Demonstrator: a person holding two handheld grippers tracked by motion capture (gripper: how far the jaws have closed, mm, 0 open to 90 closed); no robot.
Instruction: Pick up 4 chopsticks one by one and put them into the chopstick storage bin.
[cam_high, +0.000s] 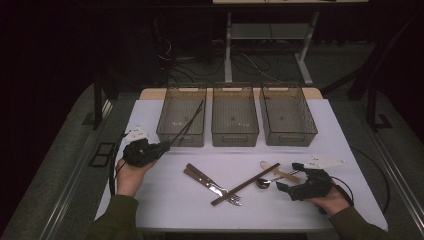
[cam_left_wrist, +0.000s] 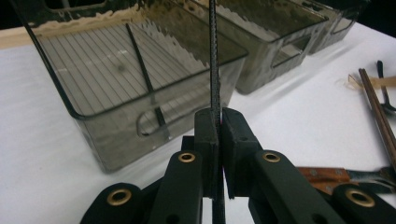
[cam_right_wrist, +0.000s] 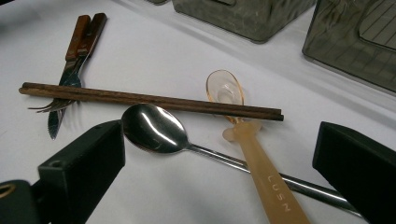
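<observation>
Left gripper (cam_left_wrist: 218, 140) fingers pinch a black chopstick (cam_left_wrist: 214, 60); right gripper (cam_right_wrist: 224, 163) fingers gape.

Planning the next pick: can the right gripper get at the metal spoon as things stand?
Probably yes. The right gripper has its jaws open with the metal spoon lying between them on the table. The pink plastic spoon lies across its handle and the brown chopsticks lie just beyond the bowl, so a pinch may disturb those.

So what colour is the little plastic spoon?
Pale, see-through peachy orange spoon, clearest in the right gripper view.
</observation>
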